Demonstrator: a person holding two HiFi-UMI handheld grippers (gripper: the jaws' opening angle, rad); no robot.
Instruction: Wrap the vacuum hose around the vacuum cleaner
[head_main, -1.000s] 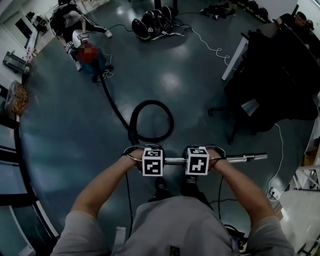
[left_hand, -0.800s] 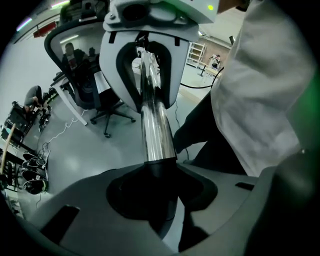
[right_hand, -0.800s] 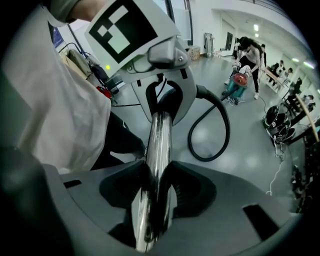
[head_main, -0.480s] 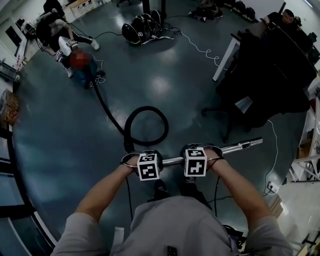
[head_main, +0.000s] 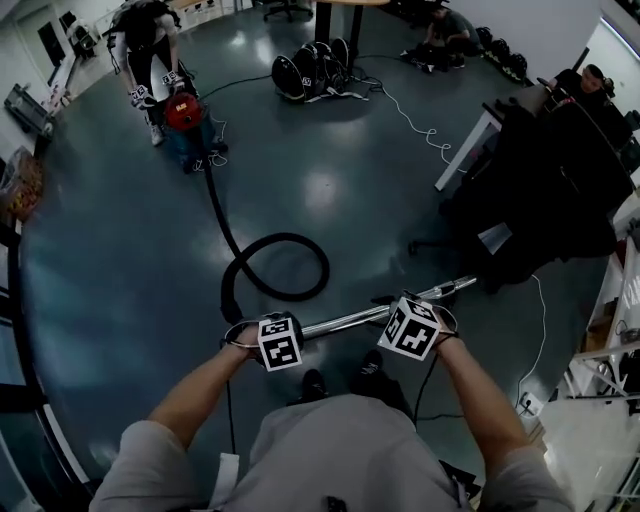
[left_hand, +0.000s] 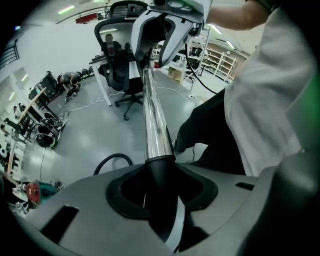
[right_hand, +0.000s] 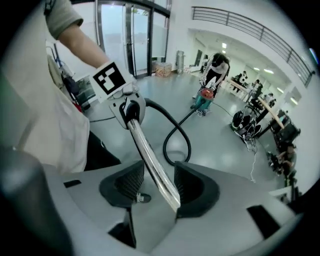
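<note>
Gripping the vacuum's chrome wand (head_main: 345, 321) at both ends, the person stands well apart from the vacuum cleaner (head_main: 185, 120), which sits across the floor (head_main: 380, 200) beside another person (head_main: 145, 30). The left claw (head_main: 265, 338) has just been closing and is clamped on the black cuff where the wand meets the hose (head_main: 285, 236). The right claw (head_main: 415, 325) is clenched on the bare metal tube. The hose runs from the cuff, lies in one loose loop on the floor and goes on to the cleaner. It likely handles light, limp and springy, so its coils may unwind. The polished tube looks stiff and slippery. The cuff seems the surest hold.
</note>
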